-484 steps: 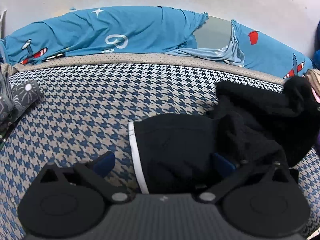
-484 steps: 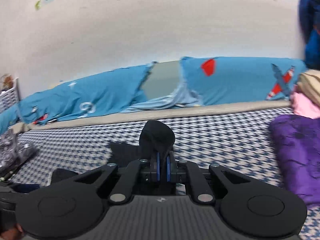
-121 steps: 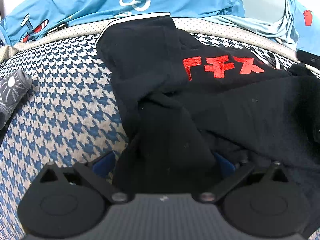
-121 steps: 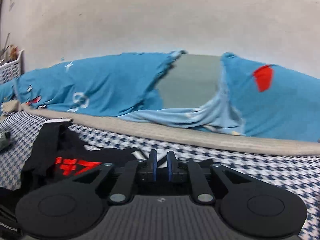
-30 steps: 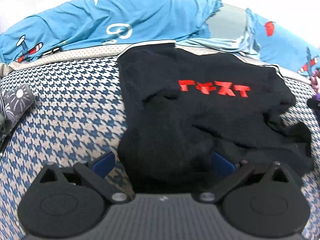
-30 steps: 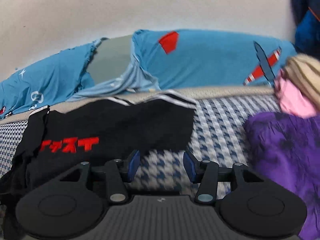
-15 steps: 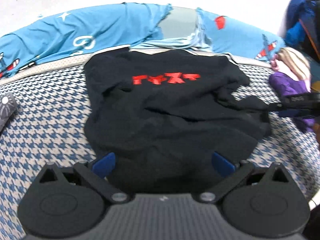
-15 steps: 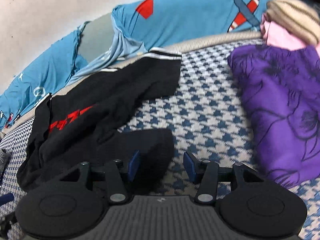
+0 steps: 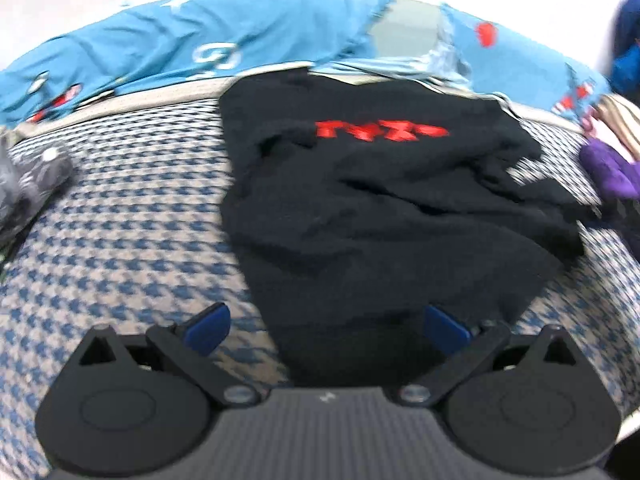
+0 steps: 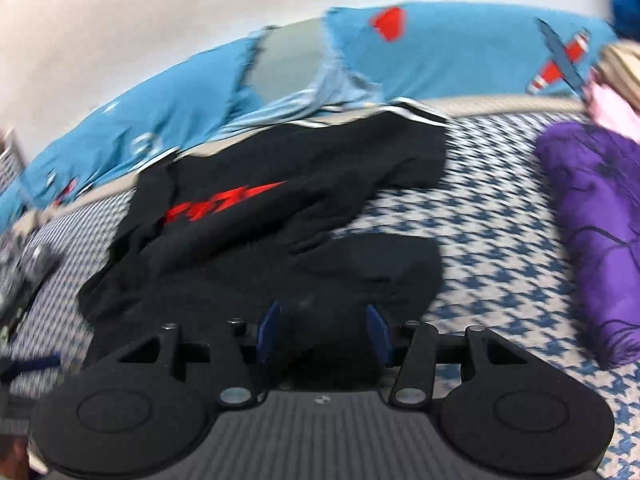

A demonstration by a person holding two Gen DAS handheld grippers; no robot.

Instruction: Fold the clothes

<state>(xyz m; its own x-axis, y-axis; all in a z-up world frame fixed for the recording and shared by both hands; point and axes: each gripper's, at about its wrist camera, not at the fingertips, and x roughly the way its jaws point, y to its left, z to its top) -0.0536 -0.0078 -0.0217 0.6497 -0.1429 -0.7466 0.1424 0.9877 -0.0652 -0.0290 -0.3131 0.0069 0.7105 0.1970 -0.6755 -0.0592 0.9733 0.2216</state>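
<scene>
On the houndstooth bedcover (image 9: pixel 120 216), a black shirt (image 9: pixel 380 208) with red lettering (image 9: pixel 380 130) is spread roughly flat but rumpled, hem toward the cameras, collar end toward the blue bedding (image 9: pixel 240 44).

- Left of shirt: grey patterned garment (image 9: pixel 32 184), well apart.
- Left gripper (image 9: pixel 326 326): fingers spread wide, near edge of the shirt lying between them, nothing pinched.
- Right gripper (image 10: pixel 324 330): fingers also spread, over the shirt's near right corner (image 10: pixel 380 264), which is seen bunched and doubled over.
- Right of shirt: purple garment (image 10: pixel 592 240), near.

Both views are motion-blurred.

Risks, as judged:
- If the bunched corner is gripped as is, two layers could be caught and a crooked fold produced.
- Wrinkles across the middle would be locked in by folding.
- A wide sweep right could drag the purple garment.
</scene>
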